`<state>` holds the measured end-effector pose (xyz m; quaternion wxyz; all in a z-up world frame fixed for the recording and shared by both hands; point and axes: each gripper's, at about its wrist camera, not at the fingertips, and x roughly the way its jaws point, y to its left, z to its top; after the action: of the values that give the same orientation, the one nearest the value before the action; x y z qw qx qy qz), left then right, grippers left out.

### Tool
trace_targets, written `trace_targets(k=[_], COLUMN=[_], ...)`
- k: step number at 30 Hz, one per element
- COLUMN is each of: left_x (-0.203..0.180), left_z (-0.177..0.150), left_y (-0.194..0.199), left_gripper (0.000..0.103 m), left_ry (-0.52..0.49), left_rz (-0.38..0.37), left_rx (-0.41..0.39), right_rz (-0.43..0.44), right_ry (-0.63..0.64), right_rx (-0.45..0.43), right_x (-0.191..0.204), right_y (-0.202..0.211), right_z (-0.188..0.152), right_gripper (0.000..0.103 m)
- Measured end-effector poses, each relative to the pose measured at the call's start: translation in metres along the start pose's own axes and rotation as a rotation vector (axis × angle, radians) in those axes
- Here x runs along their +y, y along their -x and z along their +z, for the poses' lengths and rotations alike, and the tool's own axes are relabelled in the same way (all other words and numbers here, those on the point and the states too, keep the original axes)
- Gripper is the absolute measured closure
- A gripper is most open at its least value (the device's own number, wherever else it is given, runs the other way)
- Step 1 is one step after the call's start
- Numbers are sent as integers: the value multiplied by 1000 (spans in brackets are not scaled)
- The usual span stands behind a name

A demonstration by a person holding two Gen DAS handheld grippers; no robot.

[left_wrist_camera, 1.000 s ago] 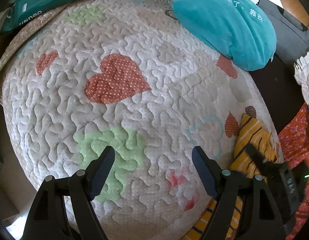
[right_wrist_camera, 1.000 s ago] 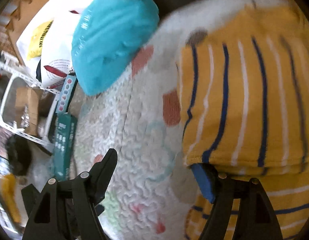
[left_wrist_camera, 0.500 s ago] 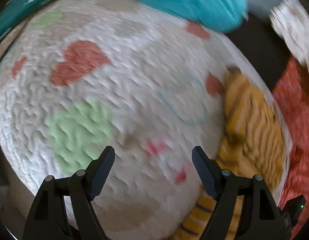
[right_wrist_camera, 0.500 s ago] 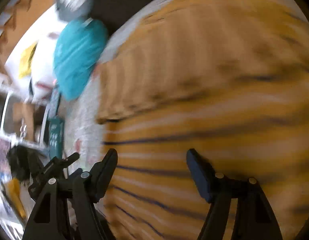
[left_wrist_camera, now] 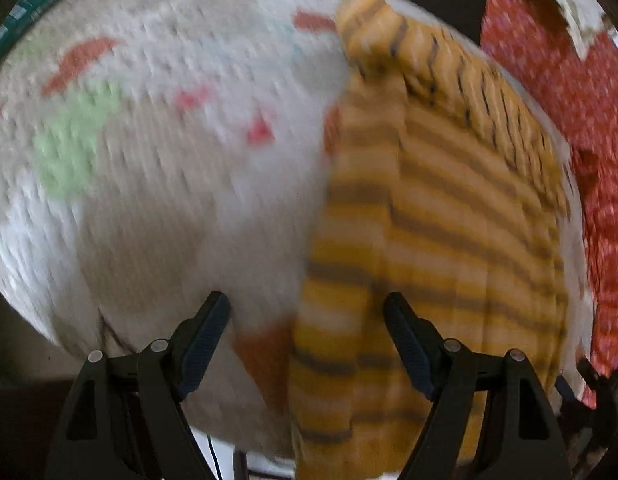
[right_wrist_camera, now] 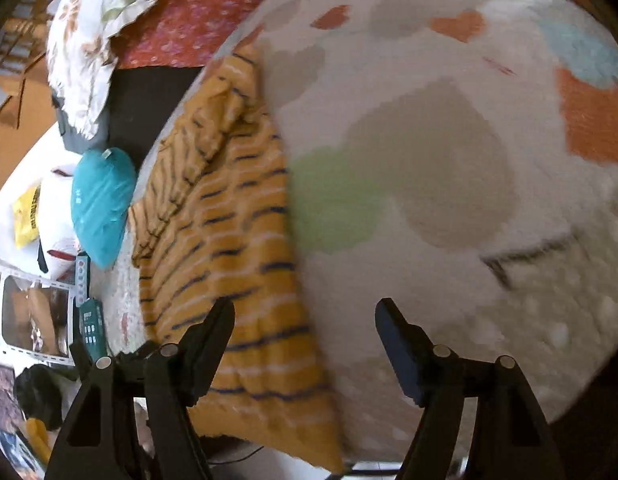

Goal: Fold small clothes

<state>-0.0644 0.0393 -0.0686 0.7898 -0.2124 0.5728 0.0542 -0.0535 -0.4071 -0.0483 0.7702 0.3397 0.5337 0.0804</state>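
While both views are smeared by motion, the key relation still reads: the yellow striped garment [left_wrist_camera: 437,216] lies along one edge of the quilted mat [left_wrist_camera: 181,184], its long axis running away from both cameras, near end at the near edge of the mat, far end bunched toward the far edge.

Nearest, the left gripper [left_wrist_camera: 307,346] hovers with jaws spread wide and nothing between them; the garment's near hem sits just ahead of it, under and slightly right of the gap. The right gripper [right_wrist_camera: 303,346] is likewise released and empty, and from it the garment [right_wrist_camera: 229,216] lies ahead and to the left, its left finger over the cloth's near corner. I judge the left gripper the better placed to take the near hem, though either could.

Farther out, the mat [right_wrist_camera: 449,168] shows hearts in red, green and grey on white quilting. Beyond its far edge lie a red patterned cloth [left_wrist_camera: 581,120], a floral fabric [right_wrist_camera: 97,40] and a teal cushion [right_wrist_camera: 103,204]; a green packet [right_wrist_camera: 91,326] sits off the mat's side.
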Motion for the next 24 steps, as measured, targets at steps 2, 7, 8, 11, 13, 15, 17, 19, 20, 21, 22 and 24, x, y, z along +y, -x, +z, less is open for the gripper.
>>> trace_targets(k=[2,7,8,11,13,15,17,19,20,21,22,24], left_x=[-9,-17,-17,-14,-11,-5,2,13,16,21,27,38], left_z=[-17,-50,-53,-63,-65,-67,-70,-67,-67,-67,-64,-65], left_y=[0,-2,-2,-5,-5,-4,-1,5,9,13,19,29], left_gripper=[25,25,25,25,25,26,46,68,84,87,95,96], left_ry=[-40,-36,-29,-8,2,23,41,49,60,84,115,167], left_rz=[38,0,-14,-63,-91,-102,-70,-64,-74,-86,-123,-165], left_rx=[10,68,77,127,140,141,131,126,130,137,144,154], right_rz=[16,110,123,96,106,134,167,126,83,60,63,66], right_ry=[-13,17,52,158,188,169,143,180,212,226,223,217], right_rx=[37,123,154,160,172,198,248,273,279,286,290,298], right_x=[-13,-6,2,17,22,24,28,36,40,40,39,38], right_y=[-1,-22,-28,-33,-37,-42,-53,-62,-65,-66,-66,-62], right_z=[-9,-44,-49,-61,-67,-73,-81,-86,-87,-87,-86,-84], right_gripper=[26,24,24,24,24,26,44,69,89,90,91,92])
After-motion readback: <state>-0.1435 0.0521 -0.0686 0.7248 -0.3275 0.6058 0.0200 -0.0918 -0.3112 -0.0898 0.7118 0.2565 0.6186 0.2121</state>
